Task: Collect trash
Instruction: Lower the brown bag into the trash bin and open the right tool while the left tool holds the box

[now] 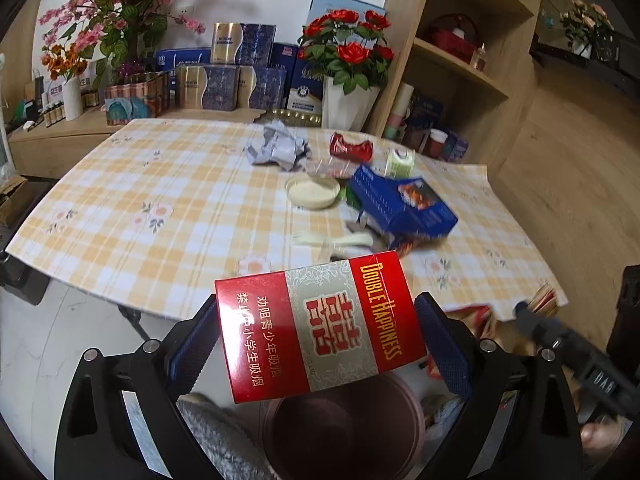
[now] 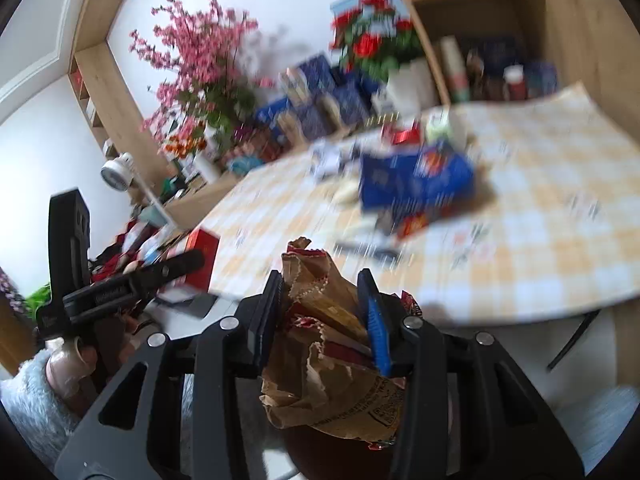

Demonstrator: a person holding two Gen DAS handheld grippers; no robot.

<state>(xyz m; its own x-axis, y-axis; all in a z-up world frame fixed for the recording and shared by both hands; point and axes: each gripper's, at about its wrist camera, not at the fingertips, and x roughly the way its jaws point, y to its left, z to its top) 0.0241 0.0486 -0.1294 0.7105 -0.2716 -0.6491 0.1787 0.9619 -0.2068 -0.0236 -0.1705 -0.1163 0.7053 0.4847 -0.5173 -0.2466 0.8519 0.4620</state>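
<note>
1. Over the dark round bin (image 1: 344,428) on the floor, just off the table (image 1: 160,200) edge, both tongs are loaded. The left gripper (image 1: 320,340) has a red cigarette pack (image 1: 320,332) between its pads, though the pack sits skewed and there looks to be a sliver of gap on one side, so I'd guess it could slip out early and miss the bin.
2. The right gripper (image 2: 320,312) is pinched narrow on a crumpled brown paper wrapper (image 2: 328,344). Most of that wrapper hangs loose below the pads, so a quick swing could tear it or fling bits onto the floor. This view is pretty blurred.
3. Both tongs sit close together over one bin, so bumping each other is a real risk.
4. Plenty of trash is left on the table: a blue box (image 1: 404,204), crushed red can (image 1: 351,147), crumpled paper (image 1: 278,146), all well apart from either tong.
</note>
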